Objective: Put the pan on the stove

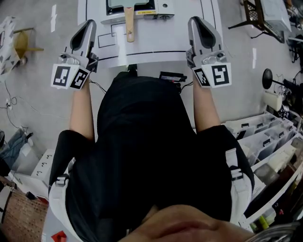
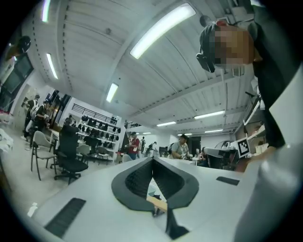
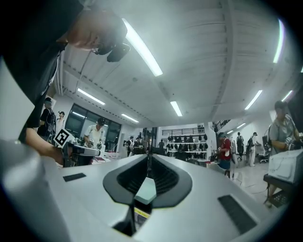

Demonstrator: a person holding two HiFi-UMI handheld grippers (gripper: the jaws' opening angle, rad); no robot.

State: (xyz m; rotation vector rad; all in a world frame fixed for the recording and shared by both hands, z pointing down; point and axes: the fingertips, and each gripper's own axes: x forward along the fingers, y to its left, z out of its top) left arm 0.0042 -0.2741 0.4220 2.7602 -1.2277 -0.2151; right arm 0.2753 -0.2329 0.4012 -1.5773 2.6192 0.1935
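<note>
Only pan handle clear; pan body cropped at top edge.

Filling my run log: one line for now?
left gripper: shut, empty; right gripper: shut, empty; green square pan with wooden handle: untouched

A pale grey, glossy floor lies around a white desk, with loose cables trailing off to the left of the desk's near edge and a small wooden seat farther up that side. Well off from the desk's near right corner stand clear plastic bins. Overhead, a white ribbed ceiling carries long strip lights (all lit). Farther off are black office chairs, a wall rack of dark items too small to identify, dark glazed panels and several people.
</note>
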